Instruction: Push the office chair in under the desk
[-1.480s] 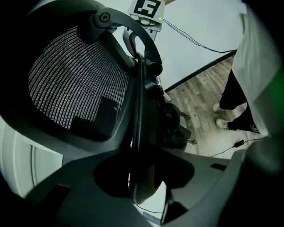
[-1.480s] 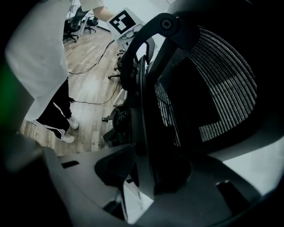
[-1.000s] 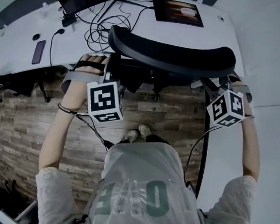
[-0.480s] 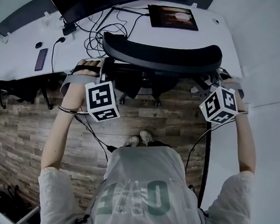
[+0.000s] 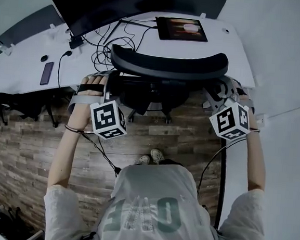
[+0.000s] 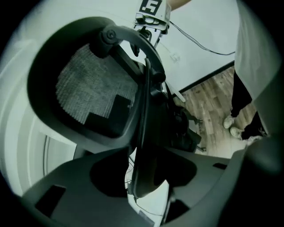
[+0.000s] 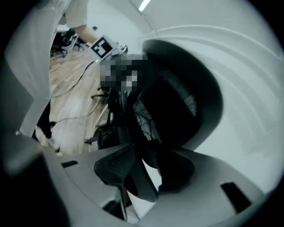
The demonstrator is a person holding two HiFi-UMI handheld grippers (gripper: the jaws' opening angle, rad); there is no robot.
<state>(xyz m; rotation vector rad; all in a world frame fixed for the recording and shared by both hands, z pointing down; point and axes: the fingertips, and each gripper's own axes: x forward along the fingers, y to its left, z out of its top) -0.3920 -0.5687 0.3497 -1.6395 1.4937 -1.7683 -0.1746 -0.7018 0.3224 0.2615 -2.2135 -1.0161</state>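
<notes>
A white desk [image 5: 223, 55] runs across the top of the head view. On it stand a big dark monitor [image 5: 123, 5] and a tablet [image 5: 181, 28] with a lit screen. A tangle of black cables [image 5: 106, 48] lies between them, just past the chair. A phone [image 5: 46, 73] lies further left. The floor [image 5: 32, 148] under the person's shoes [image 5: 151, 156] is brown wood. Nothing lies on the floor between the chair and the desk.

The office chair [image 5: 167, 66] is right at the near edge of the desk, in the middle. Its front faces the desk and its back faces the person. The long curved top of the back runs from left to right, along the desk edge. Its dark legs show below, over the wood floor.

Both arms reach straight out in front. The left hand [image 5: 90, 85] holds the left gripper [image 5: 113, 77] at the left side of the chair back. The right gripper [image 5: 221, 91] is at the right side.

In the left gripper view, the left gripper [image 6: 142, 177] pinches the thin edge of the chair back [image 6: 142, 111]. In the right gripper view, the right gripper [image 7: 133, 173] pinches the other edge [image 7: 146, 133].
</notes>
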